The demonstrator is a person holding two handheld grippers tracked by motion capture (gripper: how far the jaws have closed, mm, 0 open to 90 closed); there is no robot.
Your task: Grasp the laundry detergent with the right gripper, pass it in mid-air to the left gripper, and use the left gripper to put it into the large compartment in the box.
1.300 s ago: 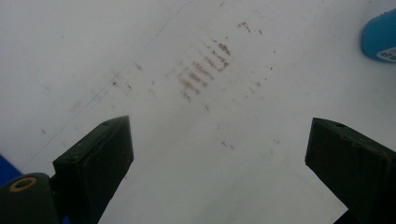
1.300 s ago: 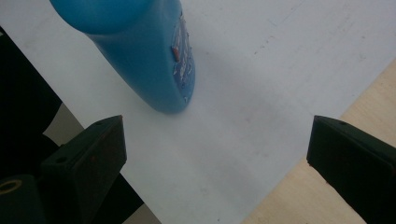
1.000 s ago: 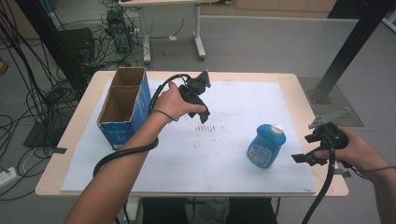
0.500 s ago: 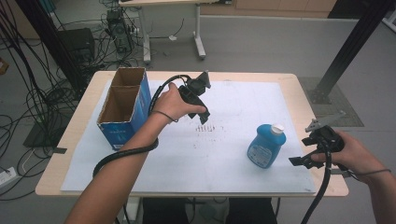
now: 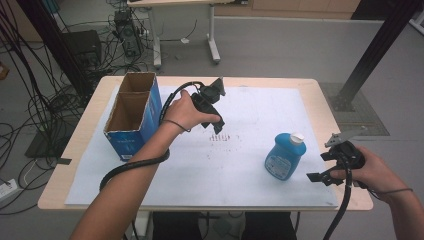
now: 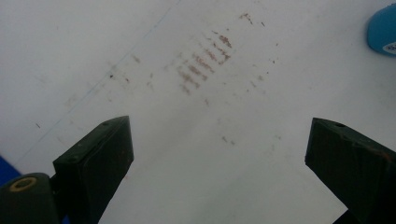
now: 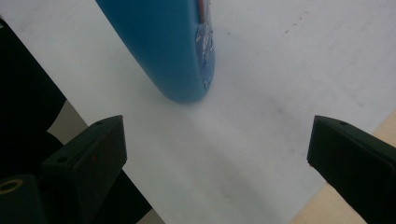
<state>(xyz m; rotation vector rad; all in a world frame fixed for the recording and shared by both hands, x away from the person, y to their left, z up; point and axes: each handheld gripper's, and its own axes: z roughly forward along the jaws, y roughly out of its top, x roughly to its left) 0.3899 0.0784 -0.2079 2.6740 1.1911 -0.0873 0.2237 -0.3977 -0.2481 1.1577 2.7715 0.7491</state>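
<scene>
High view overhead; both gripper views close above paper (image 5: 200, 165), probably sharing bottle (image 7: 163, 42).

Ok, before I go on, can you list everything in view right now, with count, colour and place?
Bottle: one, blue with white cap, lying on the sheet's right part.
Cardboard box: one, blue outside, brown inside, open top, two compartments, table's left.
Paper sheet: one, white, covering the tabletop, brown smudges near its middle.
Table: one, light wood.
Left hand-held gripper: black, jaws open, over the smudges beside the box.
Right hand-held gripper: black, jaws open, just right of the bottle, apart from it.
</scene>
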